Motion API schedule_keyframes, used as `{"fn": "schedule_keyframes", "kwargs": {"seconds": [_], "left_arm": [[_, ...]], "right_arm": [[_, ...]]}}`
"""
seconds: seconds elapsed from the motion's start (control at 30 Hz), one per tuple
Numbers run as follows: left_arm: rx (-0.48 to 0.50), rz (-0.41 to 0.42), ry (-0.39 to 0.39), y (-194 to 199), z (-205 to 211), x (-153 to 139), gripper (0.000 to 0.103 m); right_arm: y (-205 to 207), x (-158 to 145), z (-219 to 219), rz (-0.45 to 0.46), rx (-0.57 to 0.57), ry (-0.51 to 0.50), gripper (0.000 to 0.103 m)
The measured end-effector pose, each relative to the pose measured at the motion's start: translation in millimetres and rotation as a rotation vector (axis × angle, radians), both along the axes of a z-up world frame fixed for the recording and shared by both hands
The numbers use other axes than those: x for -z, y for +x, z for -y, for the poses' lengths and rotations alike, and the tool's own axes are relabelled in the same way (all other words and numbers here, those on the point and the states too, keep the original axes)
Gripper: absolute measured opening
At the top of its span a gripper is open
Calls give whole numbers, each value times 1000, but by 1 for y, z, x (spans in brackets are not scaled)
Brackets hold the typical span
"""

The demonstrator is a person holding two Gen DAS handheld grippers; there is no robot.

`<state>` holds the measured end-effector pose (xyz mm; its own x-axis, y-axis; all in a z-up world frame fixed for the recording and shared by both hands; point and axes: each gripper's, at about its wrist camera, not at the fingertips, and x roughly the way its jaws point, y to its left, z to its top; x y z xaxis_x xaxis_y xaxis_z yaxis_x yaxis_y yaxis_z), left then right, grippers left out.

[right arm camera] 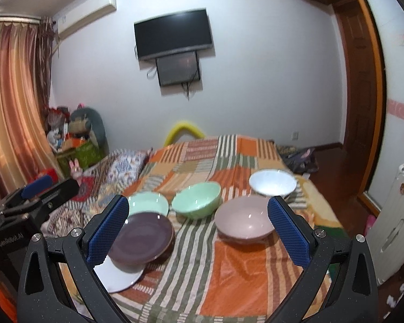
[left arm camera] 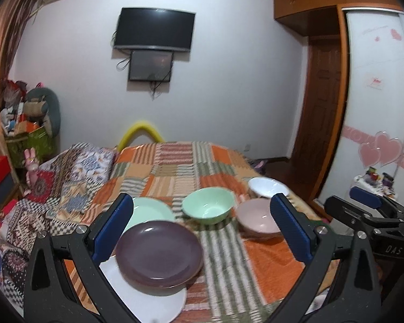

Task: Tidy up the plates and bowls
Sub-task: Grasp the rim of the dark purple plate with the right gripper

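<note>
both claws hang above the near end of a bed covered with an orange, green and cream patchwork quilt (left arm camera: 223,263), and neither one has anything in it. the left gripper (left arm camera: 202,228) has its blue-padded fingers spread wide apart, and the right gripper (right arm camera: 198,232) is parted just the same. taking the green bowl (left arm camera: 208,206) as the middle of a clock, a pale green plate (left arm camera: 148,211) lies at about nine o'clock, just beside it. the purple plate (left arm camera: 159,254) is down around seven o'clock, overlapping the near edge of the green plate and resting partly on top of a white plate (left arm camera: 148,298), which pokes out underneath toward six. a pink bowl (right arm camera: 245,222) stands upright at roughly four o'clock, near the green bowl but apart from it. a white bowl (right arm camera: 272,183) stands at about two o'clock, close behind the pink one. on the far wall at twelve o'clock hangs a dark television (left arm camera: 155,29).
</note>
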<state>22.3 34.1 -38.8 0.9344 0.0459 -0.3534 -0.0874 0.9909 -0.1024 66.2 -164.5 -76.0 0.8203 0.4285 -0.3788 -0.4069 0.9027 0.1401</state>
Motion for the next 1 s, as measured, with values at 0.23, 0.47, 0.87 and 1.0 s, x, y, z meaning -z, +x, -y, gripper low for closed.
{"fn": "schedule_keyframes", "kwargs": {"seconds": [0.23,0.47,0.87,1.0], "left_arm": [[-59,-126,-27,24,-42,39,103],[-123,-260,-28,51,-85,82,81],[-158,-397,-87,88,-147,138,52],[-144,-444,-136,100,-160,155,47]], "right_arm": [[19,26,-17,-90,-35,-65,103],[42,47,-41,-184,-68,-100,96],[88,88,-83,-380,-147,-124,64],[99,102,-91,-437,-162,-123,59]]}}
